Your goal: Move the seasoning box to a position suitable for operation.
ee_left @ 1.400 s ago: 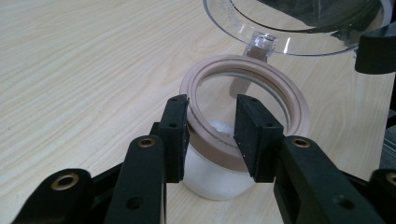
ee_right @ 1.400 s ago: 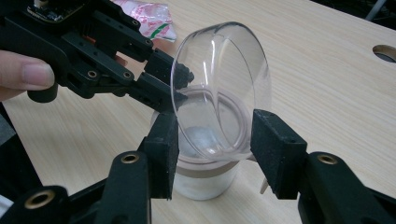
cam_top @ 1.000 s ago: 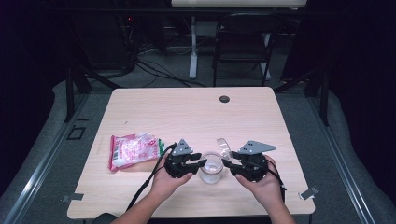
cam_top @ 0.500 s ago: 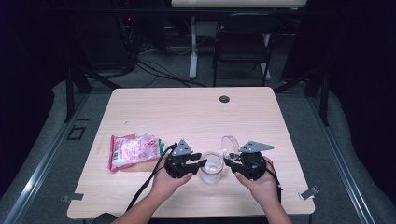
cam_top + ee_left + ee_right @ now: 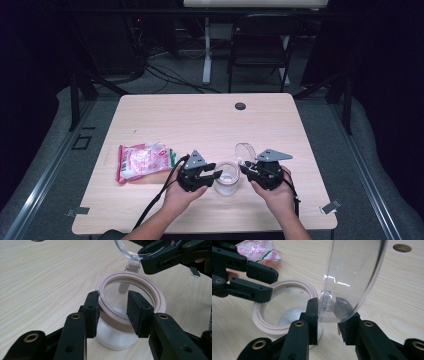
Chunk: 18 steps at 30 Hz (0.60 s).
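A clear jar [image 5: 227, 180] with a tan rim [image 5: 155, 290] stands near the table's front edge, some white stuff at its bottom. Its clear hinged lid [image 5: 245, 151] stands swung up on the right side. My left gripper [image 5: 214, 176] comes in from the left, its pads [image 5: 93, 312] set against the near part of the rim. My right gripper [image 5: 329, 307] has just been closing, and the lid's lower edge [image 5: 325, 302] by the hinge sits pinched between its jaws. The left gripper view shows the lid [image 5: 125, 247] above the jar with a right jaw across it.
A pink and white snack bag [image 5: 142, 161] lies left of the left hand. A dark round grommet [image 5: 240, 106] sits near the table's far edge. The wooden table [image 5: 165, 125] is bare behind the jar. A chair and cables stand on the floor beyond.
The right gripper has edged left toward the upright lid and its jaws have narrowed around the lid's lower edge. The left hand and the jar have stayed put.
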Tool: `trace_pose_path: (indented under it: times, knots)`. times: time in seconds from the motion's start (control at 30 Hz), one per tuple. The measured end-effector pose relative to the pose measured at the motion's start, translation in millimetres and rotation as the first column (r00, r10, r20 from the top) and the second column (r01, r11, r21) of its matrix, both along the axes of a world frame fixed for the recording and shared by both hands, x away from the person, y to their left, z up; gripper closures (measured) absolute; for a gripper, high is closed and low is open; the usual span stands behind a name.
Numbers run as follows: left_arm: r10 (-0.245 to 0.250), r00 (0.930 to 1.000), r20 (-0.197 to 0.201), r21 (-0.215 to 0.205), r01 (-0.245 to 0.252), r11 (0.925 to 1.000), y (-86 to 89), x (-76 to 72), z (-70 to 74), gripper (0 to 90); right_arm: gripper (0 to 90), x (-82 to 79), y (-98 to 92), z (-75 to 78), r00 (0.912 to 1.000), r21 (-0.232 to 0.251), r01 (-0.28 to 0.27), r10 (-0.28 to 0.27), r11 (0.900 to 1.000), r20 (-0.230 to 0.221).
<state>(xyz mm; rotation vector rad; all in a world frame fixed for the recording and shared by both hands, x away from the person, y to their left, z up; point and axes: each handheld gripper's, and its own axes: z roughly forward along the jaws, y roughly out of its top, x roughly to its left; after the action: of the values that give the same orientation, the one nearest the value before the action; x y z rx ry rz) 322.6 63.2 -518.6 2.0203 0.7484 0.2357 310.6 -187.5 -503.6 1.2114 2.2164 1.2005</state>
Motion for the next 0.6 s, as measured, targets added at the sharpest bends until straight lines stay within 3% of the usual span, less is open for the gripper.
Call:
trace_pose_path:
  times: [0.23,0.37,0.47,0.6]
  knots:
    - [0.007,0.9995,-0.032,-0.032,-0.009,0.9995,2.6,2.5,-0.6,61.5,73.1,12.6,-3.2,-0.7,0.9997,0.031,-0.022,0.023,0.999,-0.013]
    - [0.023,0.9990,-0.039,-0.038,-0.025,0.9990,2.0,2.2,-0.4,61.2,73.7,23.0,-8.0,-2.7,0.9981,0.112,-0.024,0.031,0.993,-0.054]
    - [0.026,0.9988,-0.041,-0.047,-0.028,0.9985,2.4,0.5,-0.1,61.6,74.2,28.4,-8.1,-3.0,0.9975,0.136,-0.028,0.036,0.990,-0.060]
    - [0.031,0.9991,-0.030,-0.048,-0.033,0.9983,3.5,-2.1,0.4,61.7,75.0,35.6,-4.2,-2.4,0.9972,0.127,-0.049,0.055,0.991,-0.051]
